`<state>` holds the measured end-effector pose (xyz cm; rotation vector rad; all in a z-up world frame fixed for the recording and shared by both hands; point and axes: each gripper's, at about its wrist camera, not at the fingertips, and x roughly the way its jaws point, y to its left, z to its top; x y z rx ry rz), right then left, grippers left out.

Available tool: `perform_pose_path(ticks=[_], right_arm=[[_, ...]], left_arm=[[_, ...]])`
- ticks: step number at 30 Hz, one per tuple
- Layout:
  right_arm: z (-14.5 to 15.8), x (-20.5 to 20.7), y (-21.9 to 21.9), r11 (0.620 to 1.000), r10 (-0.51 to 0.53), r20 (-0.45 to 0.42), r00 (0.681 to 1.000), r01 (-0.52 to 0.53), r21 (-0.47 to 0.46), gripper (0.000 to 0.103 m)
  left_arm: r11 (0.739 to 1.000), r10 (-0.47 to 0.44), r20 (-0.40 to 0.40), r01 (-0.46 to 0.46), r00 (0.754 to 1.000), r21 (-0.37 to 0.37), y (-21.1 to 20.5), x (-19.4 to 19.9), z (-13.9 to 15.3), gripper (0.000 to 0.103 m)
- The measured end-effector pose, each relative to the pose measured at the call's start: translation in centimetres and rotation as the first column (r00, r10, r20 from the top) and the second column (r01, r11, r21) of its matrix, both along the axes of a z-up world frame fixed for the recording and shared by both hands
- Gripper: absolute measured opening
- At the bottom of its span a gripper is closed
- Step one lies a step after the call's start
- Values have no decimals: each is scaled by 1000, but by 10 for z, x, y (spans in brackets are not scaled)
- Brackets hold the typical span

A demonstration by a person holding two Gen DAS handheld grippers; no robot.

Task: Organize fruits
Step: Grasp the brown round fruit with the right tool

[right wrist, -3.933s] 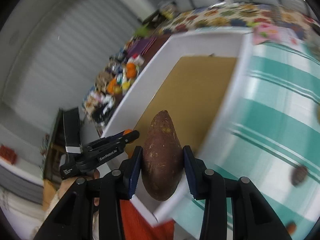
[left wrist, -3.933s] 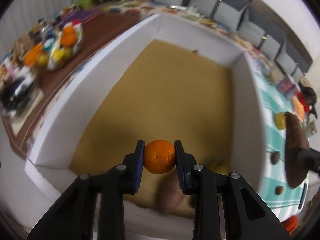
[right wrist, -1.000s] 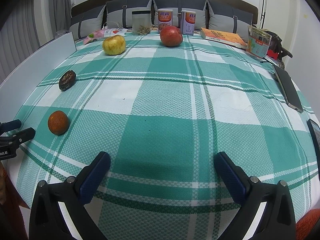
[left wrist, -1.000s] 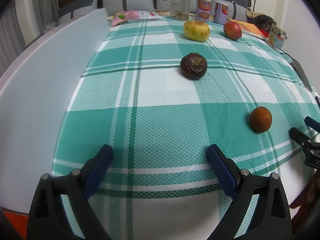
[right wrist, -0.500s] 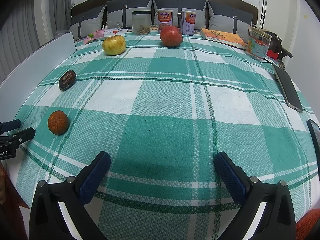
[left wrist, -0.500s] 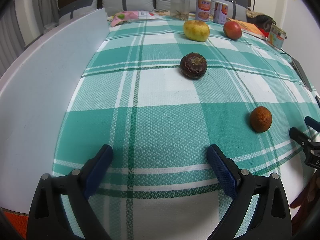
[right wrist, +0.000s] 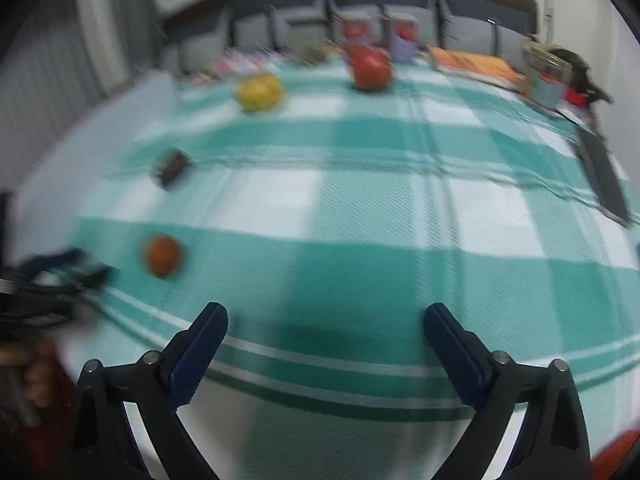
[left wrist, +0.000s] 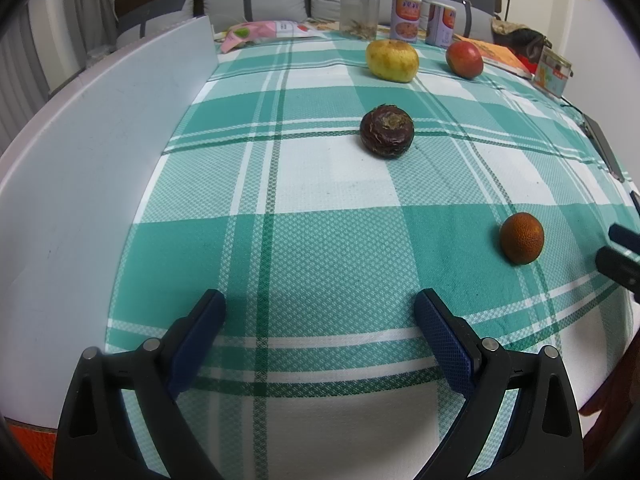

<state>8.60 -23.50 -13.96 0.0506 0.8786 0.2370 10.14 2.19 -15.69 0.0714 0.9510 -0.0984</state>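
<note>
left wrist view: the left gripper (left wrist: 320, 308) has its jaws spread wide with nothing between them, low over the checked cloth (left wrist: 320, 248) on the tabletop. four fruits lie ahead of the jaws: a dark brown one (left wrist: 386, 130) straight ahead, a yellow one (left wrist: 392, 60) beyond it, a red one (left wrist: 464, 60) ahead and to the right, and an orange one (left wrist: 521, 243) near the right jaw, well apart from it. behind the fruits stand two cans (left wrist: 405, 18) with orange labels whose writing is too small to read, and one clear jar (left wrist: 359, 13) left of them. a pink packet (left wrist: 260, 32) and an orange book (left wrist: 496, 53) lie at the far edge. a white wall panel (left wrist: 92, 160) runs along the left of the jaws, just beside the left one; the cloth between the jaws and the dark fruit is bare. the cloth's near edge falls away under the jaws.

right wrist view, blurred: the right gripper (right wrist: 326, 320) also has its jaws wide apart and holds nothing. the same four fruits show, the orange one to the left of the left jaw, with the left gripper's tips just beside it. a dark flat device (right wrist: 604, 178) lies at the right edge. no writing can be read.
</note>
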Motion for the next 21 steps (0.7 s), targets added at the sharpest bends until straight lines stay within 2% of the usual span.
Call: perform_pose_path(ticks=[1,2,4,6,9,10,11,13,16,21], right_arm=[[3,3,12,999,53,-2,999,-53,6,94],[3,6,24,995,100,-13,995,-100,4,85],[2,15,47,985,173,-37,984,-173,6,74],[0,21,64,977,213,-35,976,-213,-8,74],[-6,31,87,963,265,-44,963,-266,-37,65],[-10,36,92,960,275,-57,960,-278,-47,58],[-15,37,94,958,276,-67,959,-280,-55,44],[-16,38,94,961,262,-63,963,-266,-73,32],[-10,37,80,973,223,-59,973,-226,-52,31],[2,34,27,996,73,-12,997,-73,-53,31]], left_arm=[[1000,0,0,0,1000,0,0,0,0,97],[1000,-1,0,1,1000,1,0,0,0,97],[1000,-2,-1,2,1000,1,0,0,0,97],[1000,-6,-3,6,1000,1,0,0,0,97],[1000,-10,-3,10,1000,1,1,0,0,97],[1000,-10,-4,11,1000,2,1,0,0,97],[1000,-10,-4,10,1000,2,1,0,0,97],[1000,-11,-3,11,1000,2,1,0,0,97],[1000,-10,0,10,1000,1,1,0,0,97],[1000,-9,8,9,1000,0,2,-1,0,98]])
